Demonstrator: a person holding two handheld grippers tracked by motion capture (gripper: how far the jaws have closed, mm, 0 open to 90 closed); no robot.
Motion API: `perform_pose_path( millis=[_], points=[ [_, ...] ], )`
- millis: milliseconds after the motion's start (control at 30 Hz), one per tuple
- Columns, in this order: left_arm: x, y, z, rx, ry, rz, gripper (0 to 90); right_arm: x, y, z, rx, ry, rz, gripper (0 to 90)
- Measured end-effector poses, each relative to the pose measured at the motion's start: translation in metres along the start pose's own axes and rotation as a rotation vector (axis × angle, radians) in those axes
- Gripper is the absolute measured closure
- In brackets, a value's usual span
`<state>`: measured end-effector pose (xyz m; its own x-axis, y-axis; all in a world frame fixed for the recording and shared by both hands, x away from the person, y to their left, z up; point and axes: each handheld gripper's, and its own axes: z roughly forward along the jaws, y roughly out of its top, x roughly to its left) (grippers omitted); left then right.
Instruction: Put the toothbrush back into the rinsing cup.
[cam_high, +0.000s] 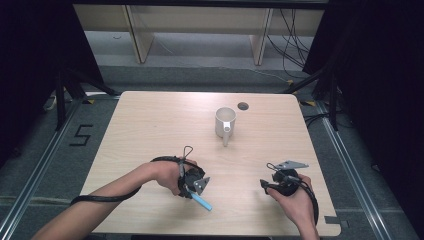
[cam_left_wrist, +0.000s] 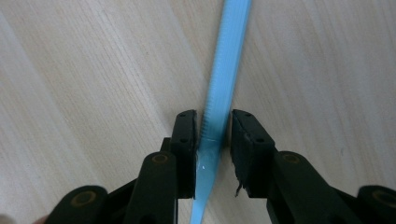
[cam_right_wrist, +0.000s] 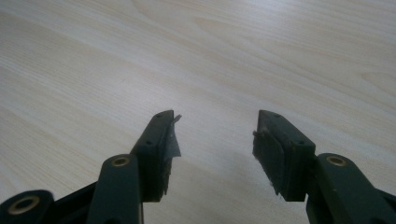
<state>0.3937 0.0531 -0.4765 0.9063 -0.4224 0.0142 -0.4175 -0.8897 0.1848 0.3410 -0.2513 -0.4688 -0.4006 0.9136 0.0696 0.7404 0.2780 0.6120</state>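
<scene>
Item: light blue strip (cam_left_wrist: 219, 88), a long flat ridged plastic piece, lying flat on the bench (cam_high: 150, 130) near its front edge, left of centre. In the high view its free end (cam_high: 202, 202) pokes out toward the person from under the left hand-held gripper.

Left hand-held gripper (cam_left_wrist: 212, 128): pointed down at the bench, its two black jaws set on either side of the strip. One pad lies against the strip's left edge; a thin sliver of gap shows on the other side, so a firm pinch cannot be confirmed. The strip runs lengthwise between the jaws and on past the tips. In the high view the left hand (cam_high: 167, 175) wraps the gripper body, with the cable looping back along the forearm.

Right hand-held gripper (cam_right_wrist: 215, 135): jaws spread wide with bare wood grain between them; the pad edges look frayed. In the high view it sits in the right hand (cam_high: 295, 200) at the front right of the bench, well apart from the strip, a grey three-cornered plate on top.

White mug (cam_high: 225, 121): upright at mid-bench, toward the far side, handle turned toward the person, well apart from both grippers.

Round cable hole (cam_high: 243, 106): just beyond the mug.
</scene>
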Motion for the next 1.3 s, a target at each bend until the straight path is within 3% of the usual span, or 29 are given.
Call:
perform_pose_path(
  millis=[233,267,467,733,1100,1133,1167,1300],
  points=[
    [0.0008,0.0000,0.0012,0.002,-0.012,0.002,71.3,0.0005,0.0000,0.0002,-0.002,0.000,0.002,48.3],
    [0.0013,-0.0001,0.0008,0.007,-0.015,0.002,71.4,-0.0021,0.0002,0.0003,-0.008,0.000,-0.028,48.4],
    [0.0034,-0.0010,0.0011,0.007,-0.028,0.000,72.4,-0.0037,0.0004,-0.0001,-0.006,-0.014,-0.039,48.3],
    [0.0074,0.0004,0.0008,0.016,-0.038,-0.030,77.5,-0.0029,0.0007,-0.0008,-0.010,0.000,-0.031,48.3],
    [0.0046,0.0028,0.0008,0.027,-0.037,-0.035,78.3,-0.0004,-0.0007,-0.0015,0.008,0.001,-0.006,48.3],
    [0.0043,0.0028,0.0009,0.026,-0.037,-0.033,78.3,0.0001,-0.0006,-0.0010,0.003,0.004,-0.010,48.4],
    [0.0038,0.0029,0.0009,0.022,-0.037,-0.032,78.3,0.0000,0.0005,-0.0003,-0.004,0.010,-0.047,48.6],
    [0.0033,0.0031,-0.0003,0.017,-0.035,-0.029,78.3,0.0042,0.0014,0.0001,0.000,0.034,-0.067,48.8]
  ],
)
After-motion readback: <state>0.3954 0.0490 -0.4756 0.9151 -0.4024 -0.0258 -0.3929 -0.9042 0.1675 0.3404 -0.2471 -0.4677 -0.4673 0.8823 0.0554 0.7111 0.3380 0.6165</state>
